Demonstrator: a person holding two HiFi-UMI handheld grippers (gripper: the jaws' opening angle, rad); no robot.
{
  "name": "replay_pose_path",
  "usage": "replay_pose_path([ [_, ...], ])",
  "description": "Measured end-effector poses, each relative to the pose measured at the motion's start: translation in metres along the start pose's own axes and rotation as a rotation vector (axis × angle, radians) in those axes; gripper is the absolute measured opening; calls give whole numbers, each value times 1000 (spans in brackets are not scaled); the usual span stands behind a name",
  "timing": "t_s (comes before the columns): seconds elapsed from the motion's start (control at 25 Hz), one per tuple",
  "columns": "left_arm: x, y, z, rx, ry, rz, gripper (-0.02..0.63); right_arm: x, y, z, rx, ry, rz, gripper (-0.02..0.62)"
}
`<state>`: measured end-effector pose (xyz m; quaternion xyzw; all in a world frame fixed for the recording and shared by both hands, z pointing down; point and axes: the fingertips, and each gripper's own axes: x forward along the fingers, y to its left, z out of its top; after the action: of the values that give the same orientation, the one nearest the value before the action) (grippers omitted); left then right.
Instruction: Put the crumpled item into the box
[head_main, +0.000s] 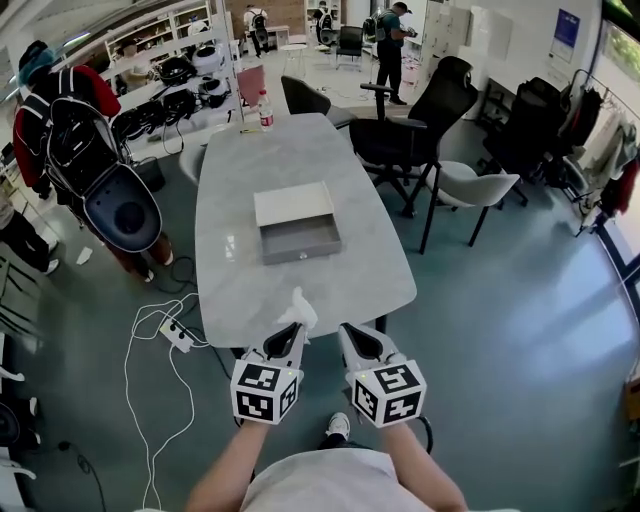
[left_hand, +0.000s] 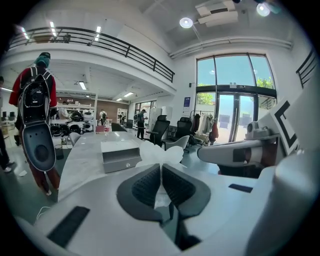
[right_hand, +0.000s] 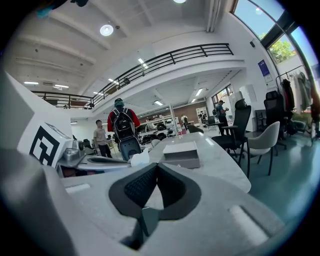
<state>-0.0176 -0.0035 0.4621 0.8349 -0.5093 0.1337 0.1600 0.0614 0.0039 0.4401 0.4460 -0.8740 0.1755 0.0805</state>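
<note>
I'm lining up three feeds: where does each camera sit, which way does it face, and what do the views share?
Head view: on the person's head, looking steeply down at the table; left gripper, right gripper and forearms show.
Left gripper view: on the left gripper, facing along the table toward the box; its jaws, shut on the crumpled item, show.
Right gripper view: on the right gripper, facing the box too; its closed, empty jaws show.
Shared: all see the box; each gripper view catches the other gripper.

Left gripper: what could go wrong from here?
1. The left gripper grips the tissue by one end only; most sticks out past the tips, so it may slip or tear.
2. The box lies farther up the table; an early release would land the tissue short.
</note>
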Motion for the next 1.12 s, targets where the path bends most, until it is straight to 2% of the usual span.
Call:
replay_pose_path([
  [0.52, 62, 2, 26, -4, 24, 95, 18, 35, -59, 26, 2, 16, 101, 5],
  [0.84, 75, 17, 27, -3, 28, 141, 18, 55, -67, 29, -1, 12, 151, 5],
  [1.12, 93, 46, 33, 13, 27, 145, 18, 87, -68, 35, -14, 13, 155, 5],
])
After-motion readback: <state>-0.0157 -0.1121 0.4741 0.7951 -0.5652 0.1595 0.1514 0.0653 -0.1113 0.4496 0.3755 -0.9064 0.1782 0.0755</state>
